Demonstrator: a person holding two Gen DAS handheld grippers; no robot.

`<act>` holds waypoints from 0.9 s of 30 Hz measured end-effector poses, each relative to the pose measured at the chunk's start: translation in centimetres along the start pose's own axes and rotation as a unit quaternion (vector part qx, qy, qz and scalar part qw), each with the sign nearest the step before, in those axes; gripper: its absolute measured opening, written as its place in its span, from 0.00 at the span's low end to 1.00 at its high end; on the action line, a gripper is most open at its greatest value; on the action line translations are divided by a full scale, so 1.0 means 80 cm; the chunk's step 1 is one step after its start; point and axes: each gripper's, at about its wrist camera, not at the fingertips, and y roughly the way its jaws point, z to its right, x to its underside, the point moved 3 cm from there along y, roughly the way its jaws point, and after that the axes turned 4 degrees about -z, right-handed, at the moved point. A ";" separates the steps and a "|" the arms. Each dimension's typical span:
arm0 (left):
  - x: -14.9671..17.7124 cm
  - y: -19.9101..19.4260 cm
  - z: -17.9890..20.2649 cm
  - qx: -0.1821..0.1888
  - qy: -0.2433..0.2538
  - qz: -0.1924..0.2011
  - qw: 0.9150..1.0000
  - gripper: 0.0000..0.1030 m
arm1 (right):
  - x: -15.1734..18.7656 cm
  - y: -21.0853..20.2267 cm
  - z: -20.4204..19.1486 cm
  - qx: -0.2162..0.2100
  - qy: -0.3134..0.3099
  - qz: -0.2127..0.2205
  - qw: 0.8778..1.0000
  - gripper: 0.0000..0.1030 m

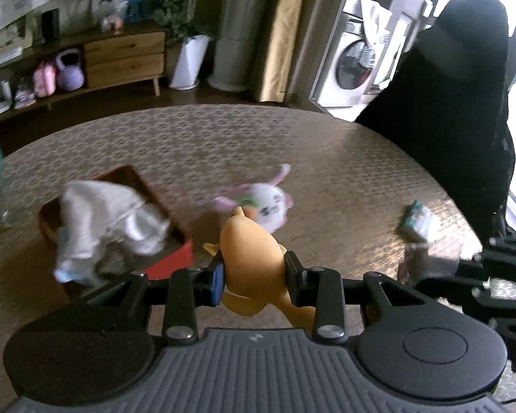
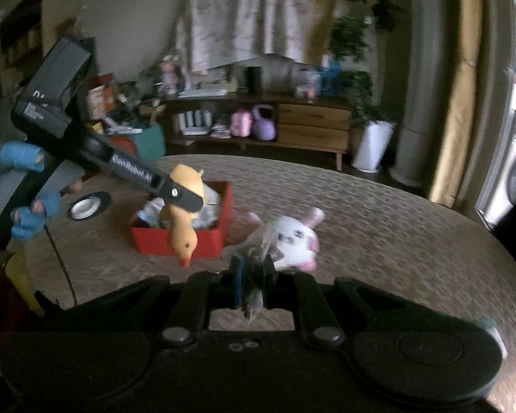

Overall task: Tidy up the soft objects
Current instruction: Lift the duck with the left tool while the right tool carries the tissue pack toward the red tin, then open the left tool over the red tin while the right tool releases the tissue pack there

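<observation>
Two soft things are mid-carry: the left hand-held gripper (image 1: 254,268) is clamped on a rubber duck (image 1: 254,241), the right hand-held gripper (image 2: 253,275) on a clear bag (image 2: 258,244); release into the red box (image 2: 203,237) is judged next.

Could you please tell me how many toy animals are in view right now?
2. The yellow duck hangs head-down in the left tool, beside the red box. The white bunny lies on the table. The box may hide more.

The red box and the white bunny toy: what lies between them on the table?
Only bare woven tabletop lies between red box and bunny toy, seen in the right wrist view.
</observation>
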 end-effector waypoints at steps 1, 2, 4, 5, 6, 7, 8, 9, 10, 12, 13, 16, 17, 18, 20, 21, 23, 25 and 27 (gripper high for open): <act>0.003 -0.002 -0.011 -0.007 -0.002 -0.002 1.000 0.33 | -0.003 0.005 -0.007 -0.006 -0.003 0.000 1.000 0.09; 0.006 -0.004 -0.021 -0.014 -0.004 -0.003 1.000 0.33 | -0.009 0.012 -0.013 -0.012 -0.007 -0.001 1.000 0.09; 0.010 -0.007 -0.039 -0.025 -0.006 -0.007 1.000 0.33 | -0.022 0.029 -0.027 -0.023 -0.014 -0.001 1.000 0.09; 0.011 -0.010 -0.050 -0.033 -0.007 -0.008 0.999 0.33 | -0.029 0.038 -0.032 -0.028 -0.016 -0.002 0.999 0.09; 0.011 -0.011 -0.058 -0.040 -0.006 -0.009 0.999 0.33 | -0.035 0.046 -0.038 -0.033 -0.018 -0.004 0.999 0.09; 0.010 -0.012 -0.067 -0.050 -0.002 -0.009 0.999 0.33 | -0.042 0.055 -0.044 -0.037 -0.022 -0.005 0.999 0.09; 0.009 -0.013 -0.075 -0.060 0.002 -0.008 0.998 0.33 | -0.048 0.066 -0.050 -0.040 -0.027 -0.006 0.999 0.09; 0.007 -0.015 -0.083 -0.070 0.005 -0.008 0.998 0.33 | -0.054 0.074 -0.054 -0.042 -0.030 -0.007 0.999 0.09; 0.005 -0.016 -0.092 -0.078 0.006 -0.008 0.997 0.33 | -0.059 0.084 -0.060 -0.043 -0.034 -0.008 0.998 0.09; -0.001 -0.017 -0.110 -0.096 0.007 -0.007 0.995 0.33 | -0.069 0.103 -0.067 -0.044 -0.041 -0.011 0.998 0.09; -0.004 -0.016 -0.117 -0.105 0.010 -0.006 0.994 0.33 | -0.072 0.112 -0.067 -0.045 -0.042 -0.013 0.998 0.09; -0.016 -0.012 -0.136 -0.131 0.019 -0.008 0.991 0.33 | -0.084 0.139 -0.071 -0.045 -0.046 -0.018 0.998 0.09; -0.020 -0.008 -0.142 -0.137 0.022 -0.010 0.990 0.33 | -0.088 0.148 -0.072 -0.046 -0.046 -0.021 0.998 0.09; -0.024 -0.005 -0.146 -0.144 0.027 -0.011 0.989 0.33 | -0.090 0.155 -0.073 -0.047 -0.044 -0.023 0.998 0.09; -0.030 0.004 -0.153 -0.159 0.039 -0.011 0.986 0.33 | -0.094 0.173 -0.073 -0.045 -0.046 -0.027 0.998 0.09; -0.032 0.009 -0.155 -0.166 0.046 -0.008 0.985 0.33 | -0.097 0.183 -0.072 -0.045 -0.045 -0.029 0.998 0.09; -0.033 0.022 -0.158 -0.178 0.056 -0.010 0.982 0.33 | -0.100 0.201 -0.070 -0.047 -0.043 -0.035 0.997 0.09; -0.034 0.036 -0.165 -0.179 0.056 -0.020 0.982 0.33 | -0.101 0.220 -0.069 -0.051 -0.044 -0.047 0.997 0.10; -0.033 0.052 -0.168 -0.178 0.063 -0.033 0.981 0.33 | -0.101 0.242 -0.068 -0.052 -0.041 -0.057 0.996 0.10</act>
